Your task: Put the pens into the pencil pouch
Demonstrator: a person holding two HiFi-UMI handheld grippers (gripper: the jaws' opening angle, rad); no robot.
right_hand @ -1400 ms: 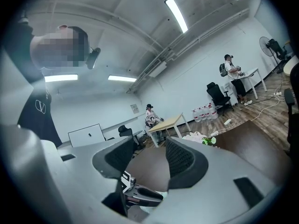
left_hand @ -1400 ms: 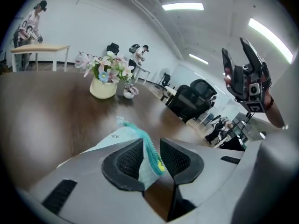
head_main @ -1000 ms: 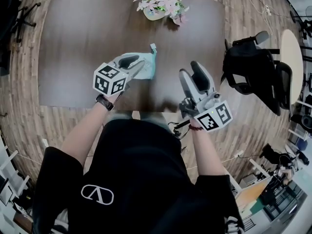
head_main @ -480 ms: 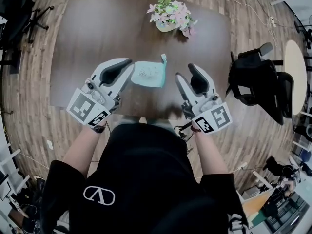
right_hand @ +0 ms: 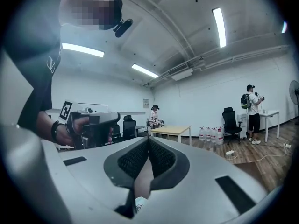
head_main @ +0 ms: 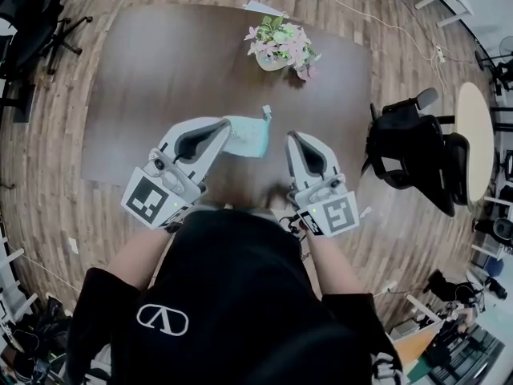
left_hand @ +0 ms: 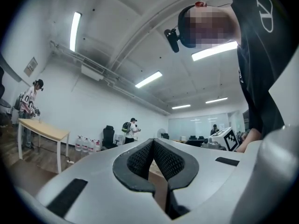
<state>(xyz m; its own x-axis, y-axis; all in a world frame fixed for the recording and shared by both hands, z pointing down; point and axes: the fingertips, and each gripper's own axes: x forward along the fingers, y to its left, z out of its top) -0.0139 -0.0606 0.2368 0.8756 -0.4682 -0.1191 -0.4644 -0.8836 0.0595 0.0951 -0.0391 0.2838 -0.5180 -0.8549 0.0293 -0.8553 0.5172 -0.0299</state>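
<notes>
My left hand-held gripper (head_main: 222, 127) and right hand-held gripper (head_main: 293, 139) have just closed, both empty, flanking the pouch (head_main: 251, 137) lying on the bench (head_main: 144, 70).

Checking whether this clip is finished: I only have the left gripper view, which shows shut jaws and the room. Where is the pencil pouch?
Observer: The head view shows the pencil pouch lying on the table, toward its near side.
Operator: Any pens left out?
Observer: None show on the table in the head view.
Operator: And the right gripper?
Observer: In its own view the right gripper has just closed its jaws, with nothing between them.
</notes>
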